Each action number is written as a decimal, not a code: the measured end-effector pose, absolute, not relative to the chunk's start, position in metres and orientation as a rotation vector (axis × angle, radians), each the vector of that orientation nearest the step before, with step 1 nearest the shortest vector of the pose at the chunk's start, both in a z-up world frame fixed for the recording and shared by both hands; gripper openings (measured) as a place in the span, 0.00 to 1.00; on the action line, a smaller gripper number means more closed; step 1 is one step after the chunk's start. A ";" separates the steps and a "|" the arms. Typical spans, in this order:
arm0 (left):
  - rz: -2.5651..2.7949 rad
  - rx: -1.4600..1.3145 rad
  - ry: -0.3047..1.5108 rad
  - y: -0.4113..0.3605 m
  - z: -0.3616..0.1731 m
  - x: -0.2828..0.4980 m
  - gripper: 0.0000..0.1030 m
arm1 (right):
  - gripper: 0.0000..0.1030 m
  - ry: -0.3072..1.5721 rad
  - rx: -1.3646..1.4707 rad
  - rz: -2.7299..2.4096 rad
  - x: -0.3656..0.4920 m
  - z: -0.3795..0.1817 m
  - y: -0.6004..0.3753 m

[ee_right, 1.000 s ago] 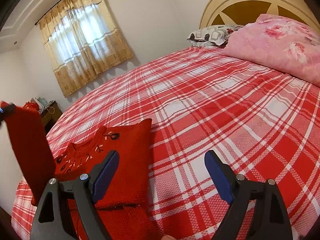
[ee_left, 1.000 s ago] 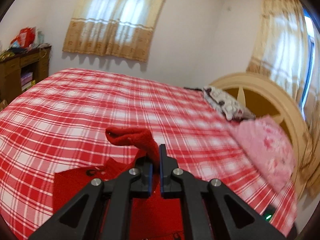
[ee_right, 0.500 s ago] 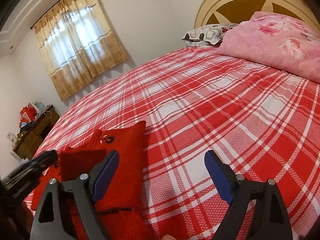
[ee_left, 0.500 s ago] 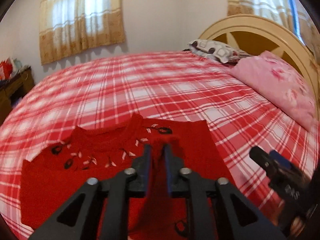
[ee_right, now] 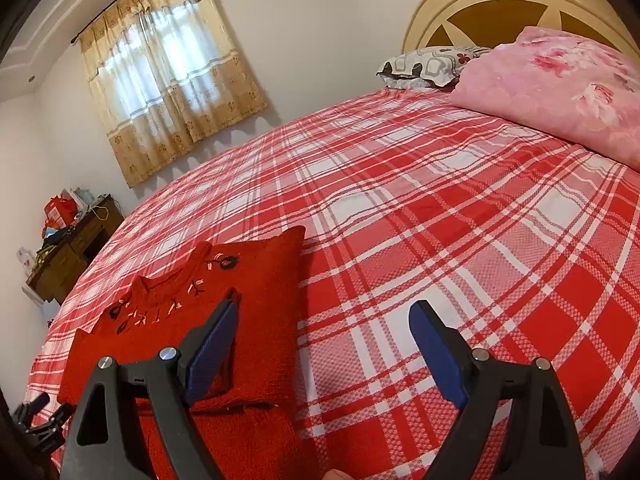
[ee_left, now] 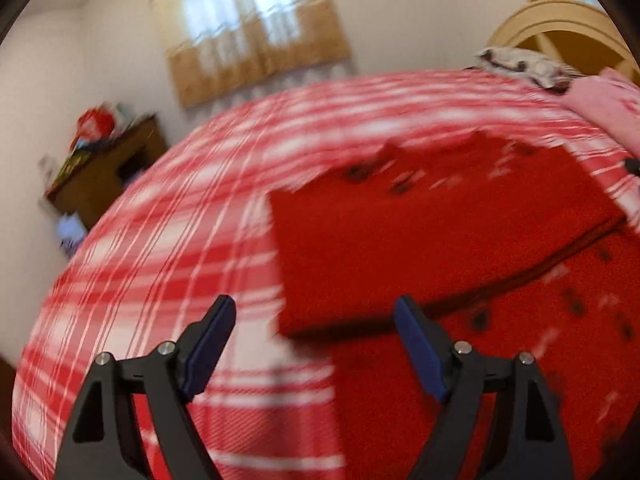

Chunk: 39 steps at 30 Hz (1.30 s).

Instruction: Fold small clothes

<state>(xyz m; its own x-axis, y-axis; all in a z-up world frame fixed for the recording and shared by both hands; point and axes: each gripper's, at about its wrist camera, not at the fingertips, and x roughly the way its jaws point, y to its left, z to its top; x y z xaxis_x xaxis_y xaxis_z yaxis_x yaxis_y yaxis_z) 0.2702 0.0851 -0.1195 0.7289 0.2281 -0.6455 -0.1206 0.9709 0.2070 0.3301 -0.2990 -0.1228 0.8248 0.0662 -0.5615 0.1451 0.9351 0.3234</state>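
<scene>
Sweater: a red knitted sweater (ee_right: pixel 256 280) with small embroidered flowers near the collar is laid flat on the plaid bedspread (ee_right: pixel 460 240), toward its near left part as seen from the right wrist; a folded panel is seen lying across the body of the garment in the left wrist view (ee_left: pixel 420 240).
Change in the sweater: a second ago a sleeve was held raised in the air at the left; now it is laid down on the garment and no part is lifted.
Left gripper (ee_left: pixel 316 336): its jaws are opening and nothing is gripped between them; a second ago they were clenched on red fabric. The picture is blurred by motion, and the gripper is now aimed lower, at the bed beside the sweater's edge.
Right gripper (ee_right: pixel 322 340): released, jaws spread wide, nothing between them; it is held over the bedspread just beside the sweater's right edge, as it was a second ago.
Bed: a pink floral quilt (ee_right: pixel 560 84) and a patterned pillow (ee_right: pixel 428 66) are placed against the cream headboard (ee_right: pixel 500 4).
Containers: no container's contents can be made out; a wooden cabinet (ee_right: pixel 72 248) by the wall is topped with clutter that cannot be identified.
</scene>
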 end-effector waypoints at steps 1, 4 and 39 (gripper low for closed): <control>0.195 0.137 0.739 0.089 -0.122 0.270 0.82 | 0.85 0.604 0.367 -0.042 0.330 -0.123 -0.299; 0.214 0.079 0.765 0.100 -0.126 0.277 0.82 | 0.85 0.606 0.367 -0.045 0.330 -0.124 -0.299; 0.273 -0.111 0.836 0.136 -0.147 0.283 1.00 | 0.08 0.937 -0.041 0.211 0.375 -0.128 -0.196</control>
